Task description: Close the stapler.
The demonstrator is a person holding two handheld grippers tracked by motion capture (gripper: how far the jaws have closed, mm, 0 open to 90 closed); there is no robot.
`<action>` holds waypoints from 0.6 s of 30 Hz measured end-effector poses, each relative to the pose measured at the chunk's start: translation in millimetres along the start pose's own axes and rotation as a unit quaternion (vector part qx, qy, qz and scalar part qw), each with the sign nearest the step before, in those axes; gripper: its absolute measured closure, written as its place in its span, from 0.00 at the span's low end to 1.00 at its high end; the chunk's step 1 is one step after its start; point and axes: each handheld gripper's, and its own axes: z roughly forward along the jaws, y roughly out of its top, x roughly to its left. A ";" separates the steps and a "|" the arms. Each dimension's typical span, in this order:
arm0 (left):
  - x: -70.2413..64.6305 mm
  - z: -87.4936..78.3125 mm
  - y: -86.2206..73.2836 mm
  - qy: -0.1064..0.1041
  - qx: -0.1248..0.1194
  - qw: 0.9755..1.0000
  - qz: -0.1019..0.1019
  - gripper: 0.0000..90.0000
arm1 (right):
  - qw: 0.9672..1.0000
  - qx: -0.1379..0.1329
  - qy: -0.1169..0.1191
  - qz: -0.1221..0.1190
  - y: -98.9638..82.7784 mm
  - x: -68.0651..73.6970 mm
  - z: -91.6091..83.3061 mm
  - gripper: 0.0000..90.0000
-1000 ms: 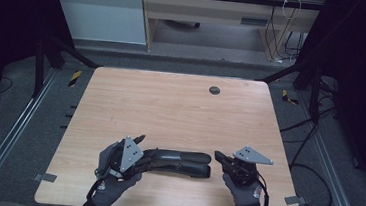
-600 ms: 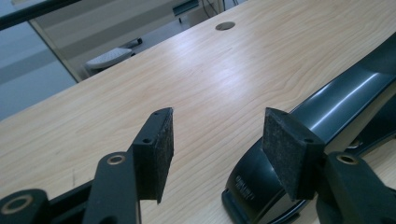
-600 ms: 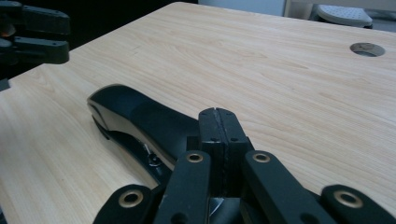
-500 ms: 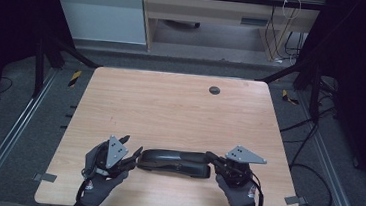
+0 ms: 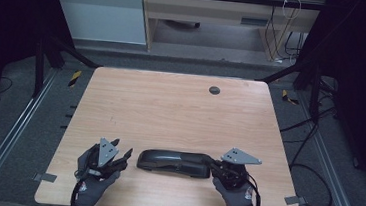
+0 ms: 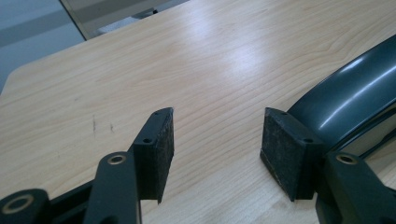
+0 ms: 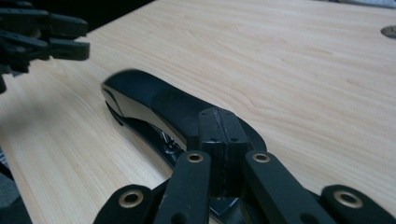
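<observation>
A long, glossy black curved object (image 5: pixel 173 162) lies flat near the table's front edge. My left gripper (image 5: pixel 120 150) sits just left of the object's left end, open, with only bare wood between its pads (image 6: pixel 159 149). In the left gripper view the left gripper (image 6: pixel 217 144) has the black object (image 6: pixel 345 102) just outside its right pad. My right gripper (image 5: pixel 213 167) is at the object's right end. In the right gripper view the right gripper (image 7: pixel 218 135) is shut, pads pressed together, lying over the near end of the object (image 7: pixel 149 95). The left gripper (image 7: pixel 81 37) shows beyond.
The wooden table (image 5: pixel 170 107) has a round cable hole (image 5: pixel 214 90) near its far edge. Metal rails and cables run along the floor on both sides. A cabinet and a desk stand beyond the table.
My left gripper has drawn back to the left and down, off the object's left end, staying open. The object and the right gripper have barely moved.
</observation>
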 end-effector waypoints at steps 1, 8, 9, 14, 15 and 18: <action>0.7 0.2 -1.0 0.000 0.002 1.000 -0.001 0.48 | 1.000 0.000 0.001 0.005 -2.4 -0.7 0.8 1.00; 3.2 2.7 -5.9 0.005 0.009 1.000 -0.005 0.48 | 1.000 0.004 -0.006 0.008 -9.2 -1.7 3.9 1.00; 2.9 3.0 -6.4 0.005 0.011 1.000 -0.005 0.48 | 1.000 0.010 -0.010 0.005 -10.0 -1.3 4.7 1.00; 3.1 4.6 -9.3 0.008 0.016 1.000 -0.005 0.49 | 1.000 0.006 -0.005 0.018 -15.7 -4.2 6.0 1.00; 3.5 4.9 -9.8 0.009 0.016 1.000 -0.005 0.49 | 1.000 0.007 -0.007 0.018 -15.6 -3.8 6.0 1.00; 4.3 5.5 -11.1 0.010 0.019 1.000 -0.008 0.49 | 1.000 0.006 -0.008 0.019 -16.1 -3.5 6.1 1.00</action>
